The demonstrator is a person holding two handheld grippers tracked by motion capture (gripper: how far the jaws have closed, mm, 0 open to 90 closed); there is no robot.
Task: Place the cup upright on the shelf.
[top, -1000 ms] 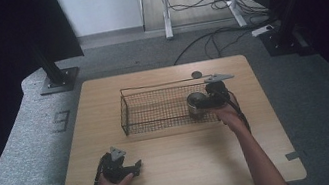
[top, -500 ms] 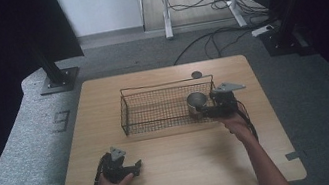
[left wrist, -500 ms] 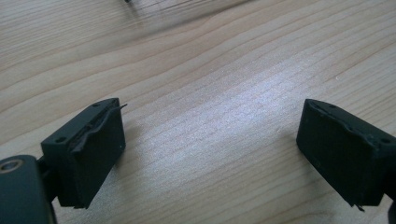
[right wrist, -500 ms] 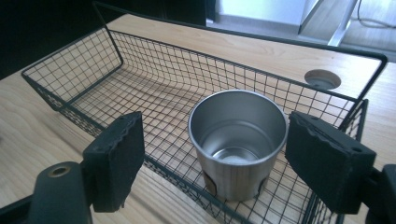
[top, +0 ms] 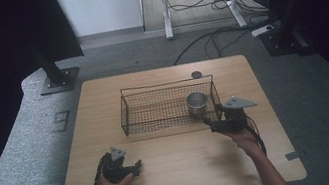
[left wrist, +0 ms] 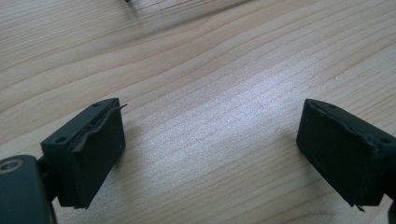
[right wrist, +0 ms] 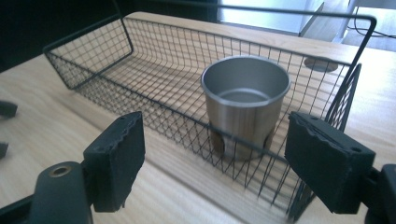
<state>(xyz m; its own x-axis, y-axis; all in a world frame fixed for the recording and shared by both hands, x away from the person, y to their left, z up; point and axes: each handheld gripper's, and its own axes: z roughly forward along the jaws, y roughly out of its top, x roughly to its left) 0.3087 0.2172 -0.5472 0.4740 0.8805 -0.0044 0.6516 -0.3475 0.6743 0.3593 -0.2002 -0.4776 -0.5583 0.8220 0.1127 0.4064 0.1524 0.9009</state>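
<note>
pale wood table (top: 180, 166) under you, dark curtains around. your steel cup (right wrist: 245, 105) stands upright inside the wire basket (right wrist: 93, 60), at its right end near the corner. it looks light, rigid and smooth, so likely slippery; pinch the rim wall, one jaw inside. your right gripper (right wrist: 215, 158) sits just outside the basket, jaws just narrowed, nothing between them. your left gripper (left wrist: 210, 154) rests spread wide and empty.

Wire basket (top: 155, 110) mid-bench (top: 103, 102), cup (top: 197, 103) upright inside at its right end, small disc (top: 196, 74) on bench just behind basket, right hand-held gripper (top: 211, 124) just before basket's right corner, left hand-held gripper (top: 137, 167) near front-left edge.
</note>
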